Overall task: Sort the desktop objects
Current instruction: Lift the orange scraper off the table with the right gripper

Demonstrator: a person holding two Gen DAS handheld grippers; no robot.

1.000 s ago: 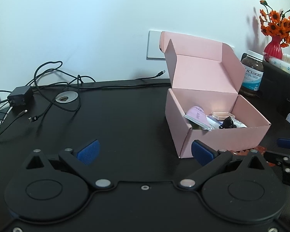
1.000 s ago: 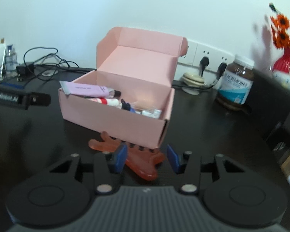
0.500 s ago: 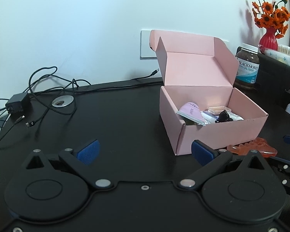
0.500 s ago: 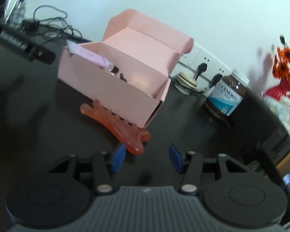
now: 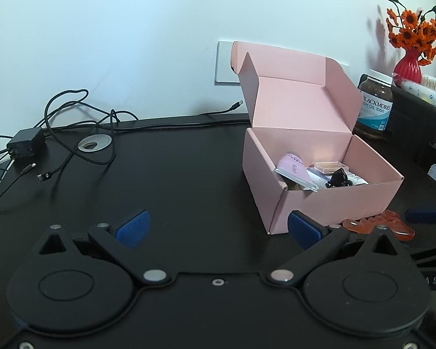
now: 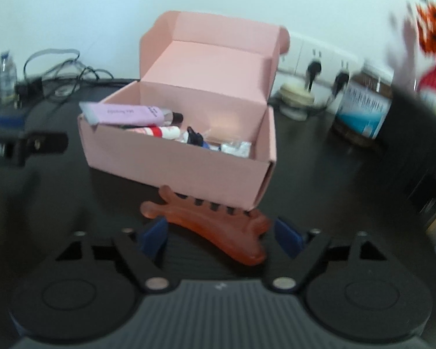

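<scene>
An open pink box stands on the black desk and holds a purple tube, a black clip and other small items. An orange comb lies flat on the desk against the box's front wall; it also shows in the left wrist view as the comb. My right gripper is low over the comb, its jaws opening wide; the comb lies between them, with neither pad pressing on it. My left gripper stands open left of the box with nothing between its fingers.
A brown supplement jar, a red vase of orange flowers and a black organiser stand at the right. Cables and a charger lie at the back left, near a round desk grommet. Wall sockets sit behind the box.
My right gripper's jaws have spread much wider, and it has swung and sunk so the comb now lies squarely between them. My left gripper's jaws stand as before.
</scene>
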